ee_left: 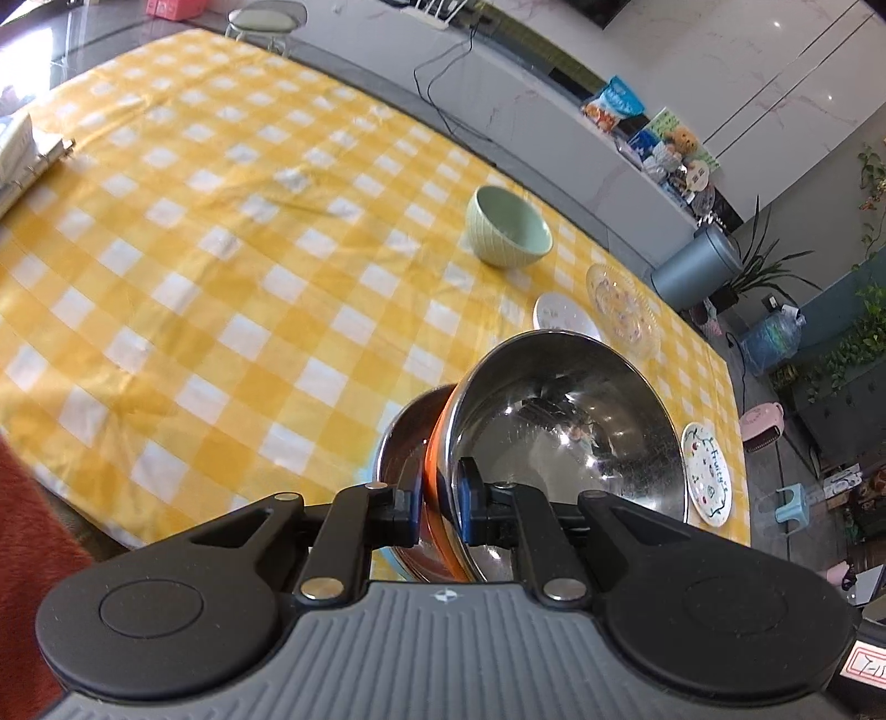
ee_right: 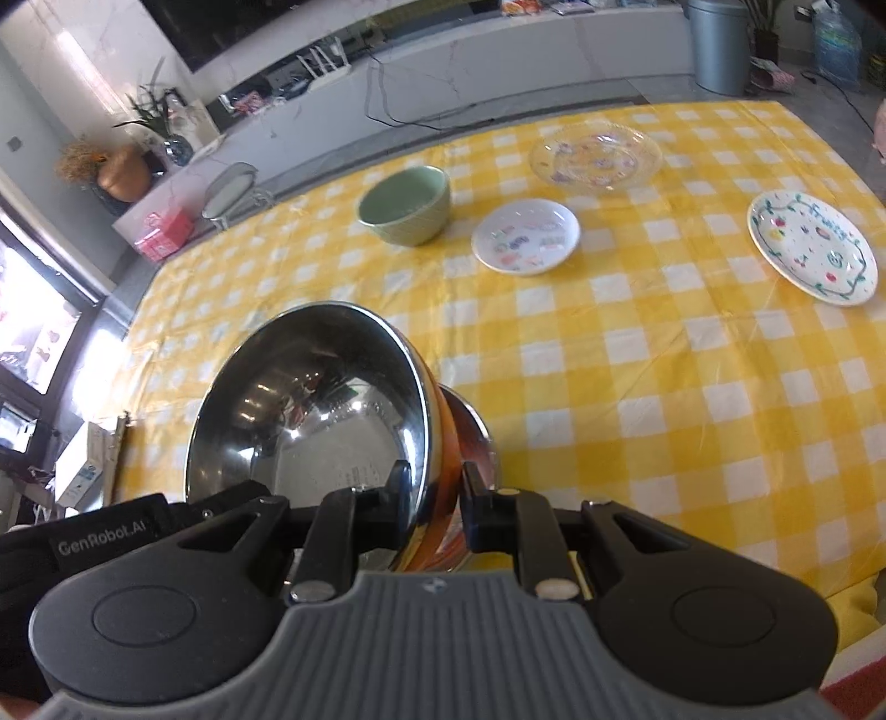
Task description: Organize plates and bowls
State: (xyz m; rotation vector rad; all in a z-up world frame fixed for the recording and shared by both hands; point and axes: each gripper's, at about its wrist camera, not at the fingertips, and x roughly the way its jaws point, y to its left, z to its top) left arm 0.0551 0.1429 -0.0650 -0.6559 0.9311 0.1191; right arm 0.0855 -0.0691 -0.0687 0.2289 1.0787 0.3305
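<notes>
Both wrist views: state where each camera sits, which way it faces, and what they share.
Left wrist: rides the left tool, facing across the checked tablecloth; tool clamps the orange steel bowl.
Right wrist: rides the right tool, facing the green bowl; a gloved hand shows.
Shared: steel bowl, green bowl, three plates.

Both grippers [ee_left: 440, 512] [ee_right: 437, 507] clamped shut.

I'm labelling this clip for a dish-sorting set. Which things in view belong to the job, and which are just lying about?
Part of the job:
- steel bowl with orange outside, gripped at its rim by both grippers (left, right)
- second metal bowl behind it
- green bowl
- small white plate
- glass plate
- fruit-painted plate

Just lying about:
- ring binder
- grey bin
- pink box
</notes>
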